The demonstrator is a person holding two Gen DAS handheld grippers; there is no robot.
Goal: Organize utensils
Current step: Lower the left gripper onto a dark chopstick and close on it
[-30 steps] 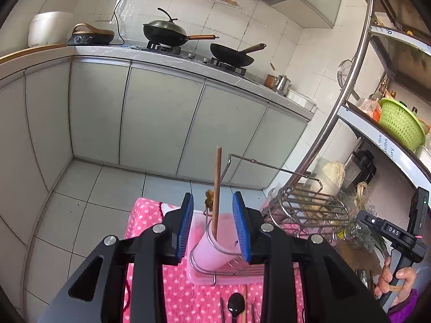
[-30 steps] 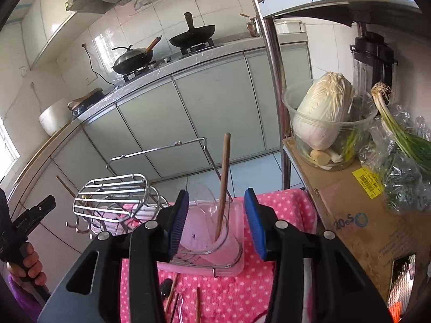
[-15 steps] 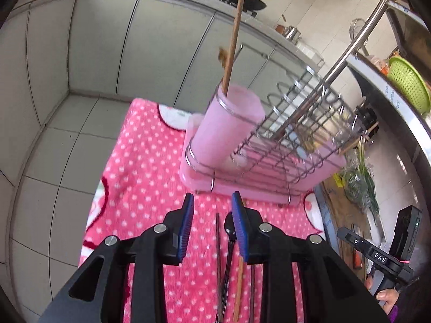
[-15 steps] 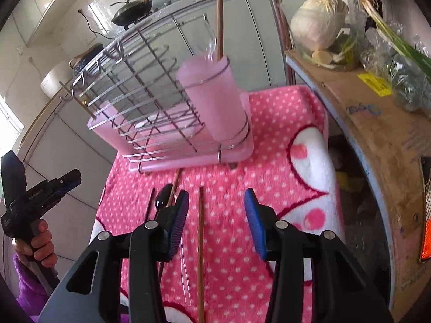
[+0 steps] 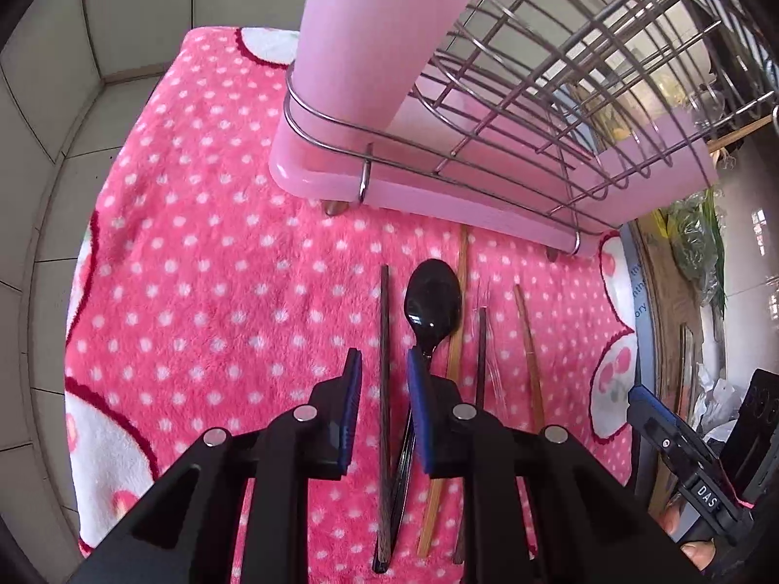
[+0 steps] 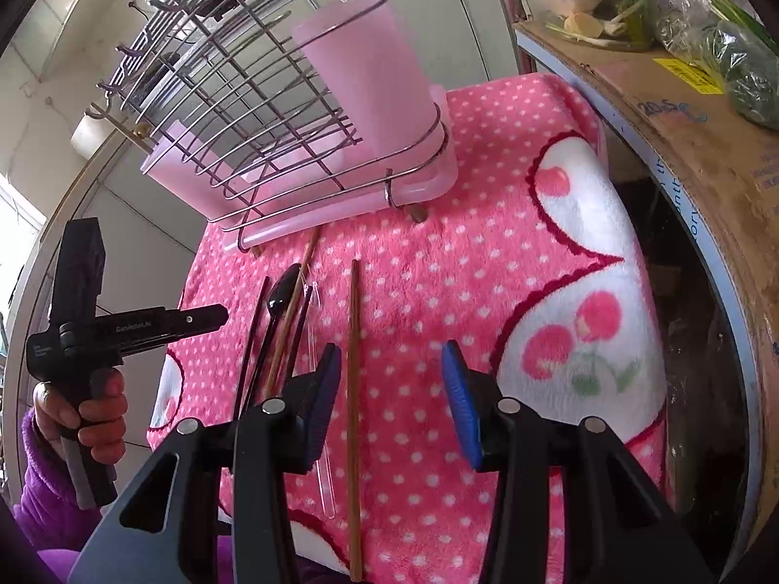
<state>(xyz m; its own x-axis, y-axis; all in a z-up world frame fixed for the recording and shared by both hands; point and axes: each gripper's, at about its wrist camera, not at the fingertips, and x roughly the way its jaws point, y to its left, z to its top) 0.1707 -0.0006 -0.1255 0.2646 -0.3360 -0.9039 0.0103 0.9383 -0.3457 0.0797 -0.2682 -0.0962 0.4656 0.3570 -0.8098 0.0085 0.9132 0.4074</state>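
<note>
Several utensils lie side by side on a pink polka-dot cloth: a dark chopstick, a black spoon, a light wooden chopstick and more sticks to the right. My left gripper is open, low over the cloth, its jaws either side of the dark chopstick. My right gripper is open wide above a brown chopstick, which lies near its left finger. A pink utensil cup stands in a wire rack and holds a wooden stick.
The rack sits on a pink tray at the cloth's far side. A cardboard box with bagged greens stands on the right. The left gripper's handle and hand show in the right wrist view. Grey cabinets stand behind.
Both grippers have dropped from the cup's height to just above the cloth. The left jaws now straddle the dark chopstick; the right jaws are over the brown chopstick.
</note>
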